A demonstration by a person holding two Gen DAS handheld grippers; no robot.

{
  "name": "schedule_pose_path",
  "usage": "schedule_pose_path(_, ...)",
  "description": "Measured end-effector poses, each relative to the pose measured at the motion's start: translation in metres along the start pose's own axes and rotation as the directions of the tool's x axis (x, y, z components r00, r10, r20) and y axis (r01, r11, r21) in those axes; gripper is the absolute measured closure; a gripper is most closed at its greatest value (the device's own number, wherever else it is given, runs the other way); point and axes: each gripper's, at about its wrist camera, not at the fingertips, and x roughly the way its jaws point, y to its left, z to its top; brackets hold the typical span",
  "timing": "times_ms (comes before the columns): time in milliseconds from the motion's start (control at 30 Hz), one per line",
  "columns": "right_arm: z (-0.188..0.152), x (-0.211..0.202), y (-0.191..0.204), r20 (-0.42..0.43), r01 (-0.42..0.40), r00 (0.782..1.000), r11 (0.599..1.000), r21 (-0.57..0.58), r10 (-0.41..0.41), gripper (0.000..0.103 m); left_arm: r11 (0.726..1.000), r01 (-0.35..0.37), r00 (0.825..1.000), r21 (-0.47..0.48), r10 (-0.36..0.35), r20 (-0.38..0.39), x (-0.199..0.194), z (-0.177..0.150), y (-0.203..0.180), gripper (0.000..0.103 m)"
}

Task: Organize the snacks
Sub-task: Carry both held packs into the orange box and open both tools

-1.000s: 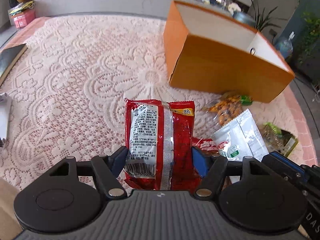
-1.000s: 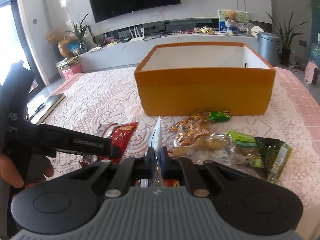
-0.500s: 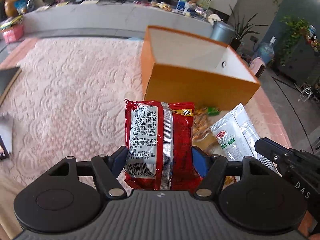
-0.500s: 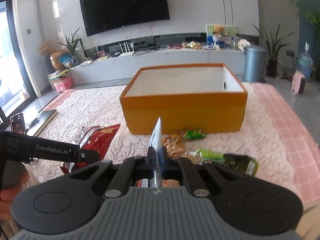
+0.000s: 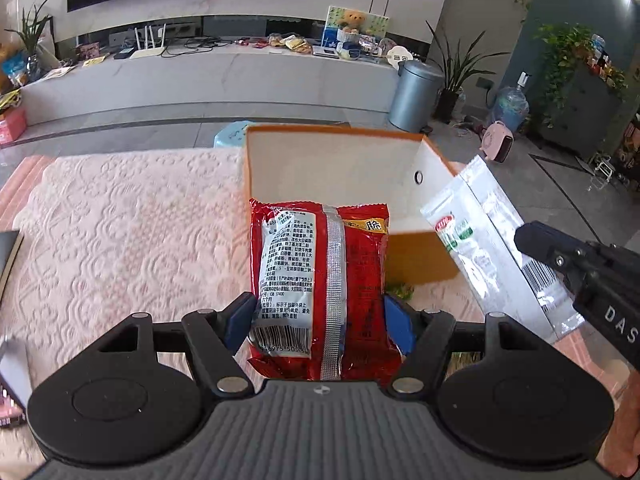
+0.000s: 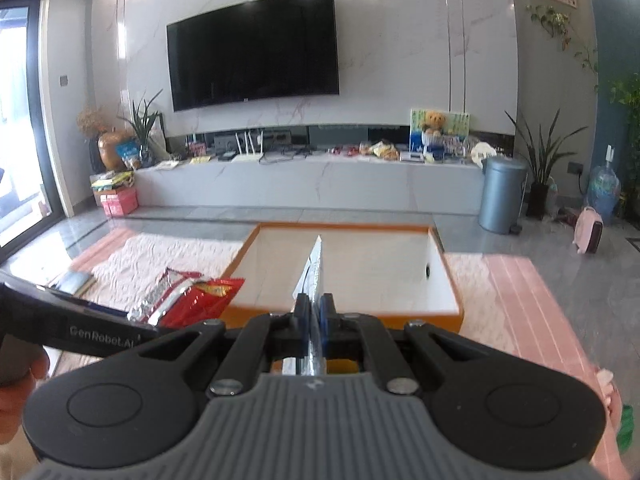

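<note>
Left gripper (image 5: 318, 322) clamps red snack bag (image 5: 320, 280) across width; right gripper (image 6: 315, 314) pinches white pouch (image 5: 488, 248) edge. Both light, crinkly, slippery. Orange box (image 5: 424, 256) at twelve o'clock.

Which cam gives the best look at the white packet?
Left wrist. There the white packet shows its broad face, logo and barcode, pinched by the right hand-held gripper near the orange box. The right wrist view sees it only edge-on, a thin sliver between its closed pads.

"GenRobot.AI" on left gripper (image 6: 100, 334); "DAS" on right gripper (image 5: 618, 320).
</note>
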Motion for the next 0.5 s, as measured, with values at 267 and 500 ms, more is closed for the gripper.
schedule_pose_path(267,0.038,0.056,-0.021,0.004,-0.023,1.000,0.998,0.052,0.023,0.103,0.998,-0.014,1.000,0.056,0.015,-0.009,0.036,0.040,-0.006,0.024)
schedule_pose_path(500,0.064,0.116,-0.031,0.003,-0.017,1.000,0.995,0.100,0.017,0.103,0.995,-0.054,0.998,0.080,0.055,-0.007,0.069,0.074,-0.004,0.024)
